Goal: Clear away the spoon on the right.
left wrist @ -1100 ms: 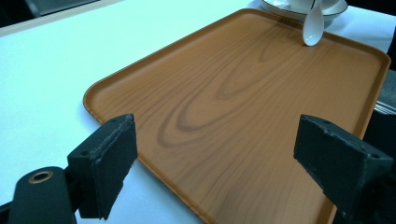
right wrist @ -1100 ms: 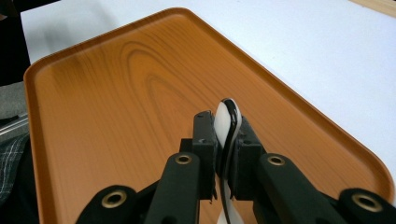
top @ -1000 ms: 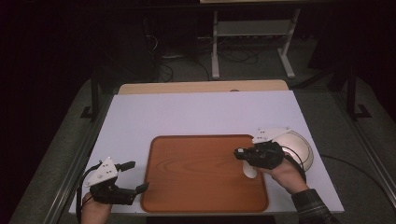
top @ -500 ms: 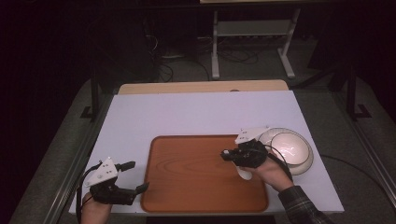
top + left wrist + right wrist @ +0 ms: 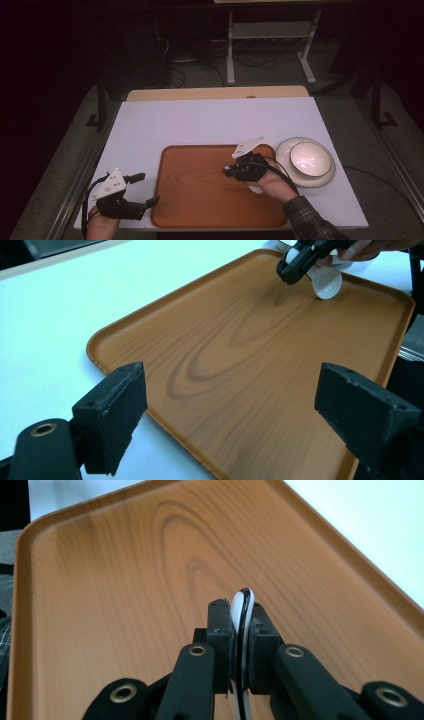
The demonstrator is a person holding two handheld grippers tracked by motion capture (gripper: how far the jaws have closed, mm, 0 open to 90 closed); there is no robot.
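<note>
Right gripper (image 5: 229, 171) carried small white cup (image 5: 326, 281) from beside bowl (image 5: 309, 160) leftward, now over wooden tray (image 5: 200, 200)

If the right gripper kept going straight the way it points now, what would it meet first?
Most likely the wooden tray. The right gripper, jaws shut on the rim of a small white dish, points forward and down at the bare tray surface. Nothing else lies in that line, though depth is hard to judge.

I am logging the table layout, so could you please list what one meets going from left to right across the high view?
Left gripper → wooden tray → right gripper, clamped on the rim of a small white dish → white bowl on its plate.
</note>
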